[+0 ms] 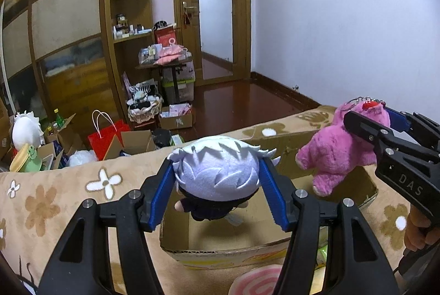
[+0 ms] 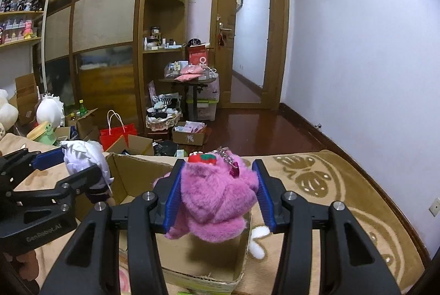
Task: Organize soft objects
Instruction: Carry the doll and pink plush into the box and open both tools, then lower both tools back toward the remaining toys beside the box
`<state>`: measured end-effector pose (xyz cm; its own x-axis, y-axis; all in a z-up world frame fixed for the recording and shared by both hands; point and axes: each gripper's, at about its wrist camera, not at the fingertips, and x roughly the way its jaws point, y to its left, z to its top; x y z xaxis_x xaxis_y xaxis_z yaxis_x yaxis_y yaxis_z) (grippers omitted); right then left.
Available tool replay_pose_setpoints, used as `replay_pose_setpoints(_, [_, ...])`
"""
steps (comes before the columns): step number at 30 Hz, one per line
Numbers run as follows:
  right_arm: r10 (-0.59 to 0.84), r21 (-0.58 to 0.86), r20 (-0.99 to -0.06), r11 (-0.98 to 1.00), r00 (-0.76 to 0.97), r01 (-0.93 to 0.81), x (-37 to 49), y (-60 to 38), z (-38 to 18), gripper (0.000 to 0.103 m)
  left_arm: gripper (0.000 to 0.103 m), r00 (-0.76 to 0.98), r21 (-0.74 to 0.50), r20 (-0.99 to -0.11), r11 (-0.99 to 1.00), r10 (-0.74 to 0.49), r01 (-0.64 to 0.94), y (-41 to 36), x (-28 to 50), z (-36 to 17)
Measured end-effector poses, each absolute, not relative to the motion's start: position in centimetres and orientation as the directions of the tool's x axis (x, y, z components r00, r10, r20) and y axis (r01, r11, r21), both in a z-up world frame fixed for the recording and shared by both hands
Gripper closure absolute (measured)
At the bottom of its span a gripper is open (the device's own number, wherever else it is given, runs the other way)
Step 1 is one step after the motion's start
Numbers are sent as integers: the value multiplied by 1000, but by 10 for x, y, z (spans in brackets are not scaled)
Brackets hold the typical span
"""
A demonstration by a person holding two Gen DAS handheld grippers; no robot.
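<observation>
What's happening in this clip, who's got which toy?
A person is working handheld tongs in each hand over an open brown cardboard box on a beige flowered blanket. The left tongs clamp a plush doll with spiky white felt hair by its head; the right tongs clamp a fluffy pink plush bear with a keychain. Both toys hang above the box, not yet dropped in.

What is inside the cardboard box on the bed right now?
The cardboard box shows bare brown floor and walls; nothing visibly lies in it. The white-haired doll and pink plush hang above it, and along with the fingers they hide parts of the bottom.
</observation>
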<state>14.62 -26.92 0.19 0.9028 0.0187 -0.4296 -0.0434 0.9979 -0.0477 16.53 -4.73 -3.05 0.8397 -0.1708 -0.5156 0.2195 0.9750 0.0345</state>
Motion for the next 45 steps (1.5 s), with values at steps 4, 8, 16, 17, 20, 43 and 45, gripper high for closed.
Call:
replay_pose_setpoints(4, [29,-48,-441,997,897,-56,149,-266,-3,52,41,831,49,-533,975,-158,217,-50,166,-36])
replay_pose_setpoints(8, [49,-42,-452,996,891,-76,150,-265,-6,51,40,822,54,-549,974,-155,220,-54,165,-40])
replay_pose_setpoints(16, [77,-22,-484,995,872,-100,152,-266,-9,51,21,825,83,-549,974,-132,211,-55,160,-41])
replay_pose_setpoints(17, [80,-20,-491,994,868,-103,153,-266,-10,51,19,825,85,-550,974,-131,211,-55,159,-41])
replay_pose_setpoints(20, [91,-8,-504,994,859,-110,154,-267,-13,51,19,814,94,-570,976,-111,199,-53,161,-44])
replay_pose_setpoints(43, [130,88,-473,991,871,-101,104,-278,15,8,6,771,18,-626,986,-118,165,-24,103,-16])
replay_pose_setpoints(45, [127,97,-473,991,872,-92,94,-280,17,6,6,762,-7,-633,985,-137,171,-19,93,-12])
